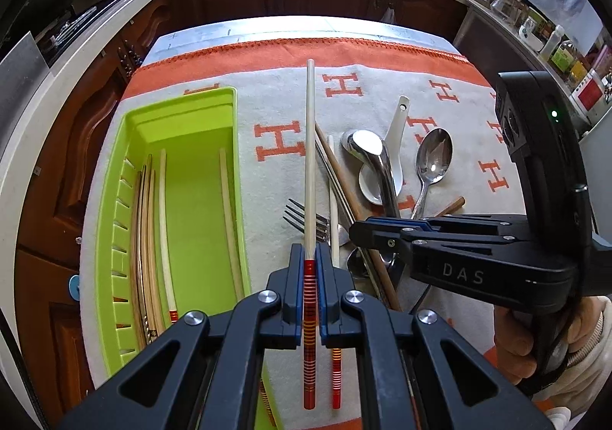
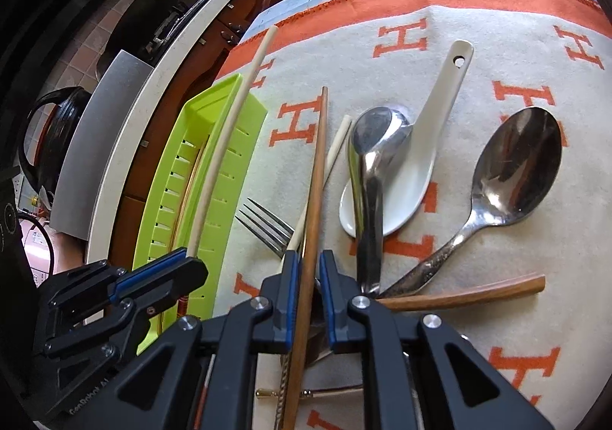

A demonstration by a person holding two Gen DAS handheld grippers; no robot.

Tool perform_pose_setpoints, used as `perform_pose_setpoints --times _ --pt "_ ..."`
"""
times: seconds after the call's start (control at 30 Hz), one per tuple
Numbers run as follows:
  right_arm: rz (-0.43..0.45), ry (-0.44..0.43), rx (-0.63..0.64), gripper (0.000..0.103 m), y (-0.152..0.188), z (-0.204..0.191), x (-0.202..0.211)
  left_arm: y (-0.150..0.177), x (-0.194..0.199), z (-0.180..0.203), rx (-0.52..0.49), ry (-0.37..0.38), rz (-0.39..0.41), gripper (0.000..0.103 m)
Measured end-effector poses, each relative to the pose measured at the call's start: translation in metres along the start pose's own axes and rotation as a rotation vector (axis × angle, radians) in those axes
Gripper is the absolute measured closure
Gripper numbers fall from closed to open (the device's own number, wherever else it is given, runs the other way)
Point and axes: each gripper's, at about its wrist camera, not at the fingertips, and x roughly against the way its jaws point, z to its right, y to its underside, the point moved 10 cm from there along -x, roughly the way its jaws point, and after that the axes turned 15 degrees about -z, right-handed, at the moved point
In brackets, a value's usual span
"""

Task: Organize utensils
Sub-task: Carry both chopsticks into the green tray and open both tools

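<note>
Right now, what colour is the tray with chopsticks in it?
Bright lime green. The tray shows best in the left wrist view.

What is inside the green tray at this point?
The green tray holds only chopsticks: a bundle of wooden chopsticks along its slotted left wall and two pale chopsticks lying apart further right. Its near end is hidden behind the left gripper.

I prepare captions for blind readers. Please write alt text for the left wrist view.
The left tool clamps a cream chopstick with a red striped end, above a grey cloth with orange H letters. A green tray with chopsticks lies left; spoons, a fork and the right tool are right.
</note>
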Motion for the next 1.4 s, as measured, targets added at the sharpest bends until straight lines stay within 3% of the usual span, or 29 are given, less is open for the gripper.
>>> perform_pose_setpoints --times 0.17,0.57,1.03,1.4 --pt "0.016 0.009 -0.004 0.096 -0.001 -0.002 0.001 0.003 0.008 -0.006 0.020 0.018 0.013 0.099" --pt "0.057 0.047 -0.030 0.096 0.014 -0.010 0.030 0.022 0.035 -0.037 0.088 0.035 0.059 0.099" --pt "0.023 0.084 0.088 0.096 0.031 -0.086 0.032 0.051 0.038 -0.080 0.188 0.050 0.059 0.099" --pt "-0.007 0.093 0.129 0.096 0.032 -0.124 0.018 0.059 0.032 -0.108 0.235 0.049 0.056 0.099"
